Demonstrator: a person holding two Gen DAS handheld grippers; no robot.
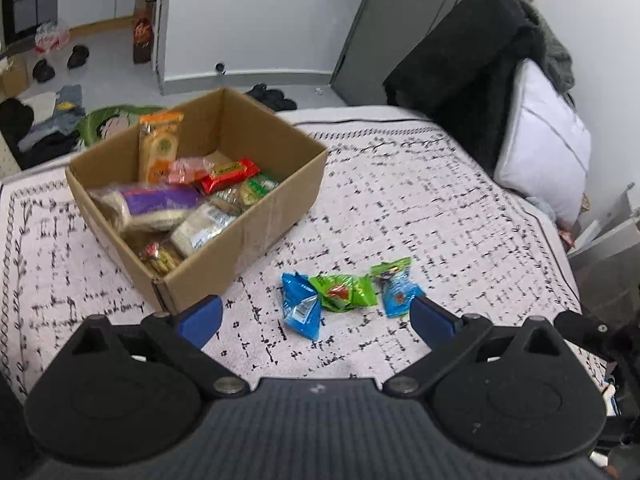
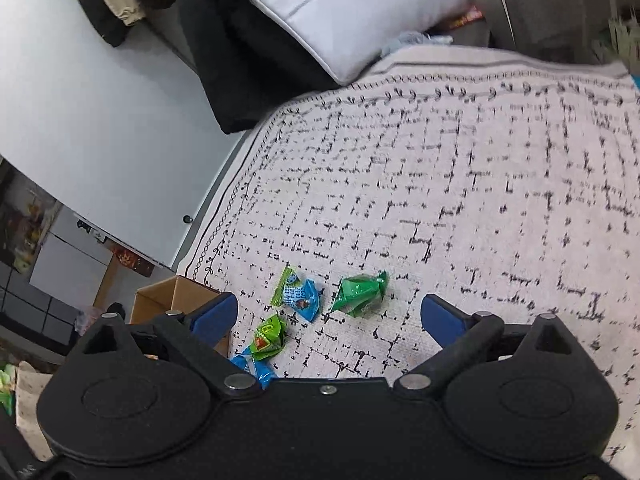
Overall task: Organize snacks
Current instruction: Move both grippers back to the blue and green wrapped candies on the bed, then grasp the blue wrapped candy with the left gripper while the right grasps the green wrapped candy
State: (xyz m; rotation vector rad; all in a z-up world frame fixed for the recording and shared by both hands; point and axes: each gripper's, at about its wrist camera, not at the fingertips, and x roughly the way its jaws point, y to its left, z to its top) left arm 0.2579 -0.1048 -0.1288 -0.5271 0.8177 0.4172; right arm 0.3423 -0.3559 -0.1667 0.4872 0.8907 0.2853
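Note:
A cardboard box (image 1: pixel 256 236) holding several snack packs sits on the patterned bedspread (image 1: pixel 420 208). In front of it lie a blue packet (image 1: pixel 300 308), a green packet (image 1: pixel 346 292) and a blue-and-green packet (image 1: pixel 396 288). My left gripper (image 1: pixel 316 320) is open and empty, hovering just short of these packets. My right gripper (image 2: pixel 328 316) is open and empty above the bedspread (image 2: pixel 480 200). In its view lie a green packet (image 2: pixel 360 290), a blue-and-green packet (image 2: pixel 300 294), another green packet (image 2: pixel 268 336) and a blue packet (image 2: pixel 254 368); the box corner (image 2: pixel 160 296) shows at left.
A white pillow (image 1: pixel 544 148) and dark clothing (image 1: pixel 460 64) lie at the head of the bed. Clothes, shoes and a paper bag (image 1: pixel 143 28) lie on the floor beyond the box. The bed edge runs close behind the box.

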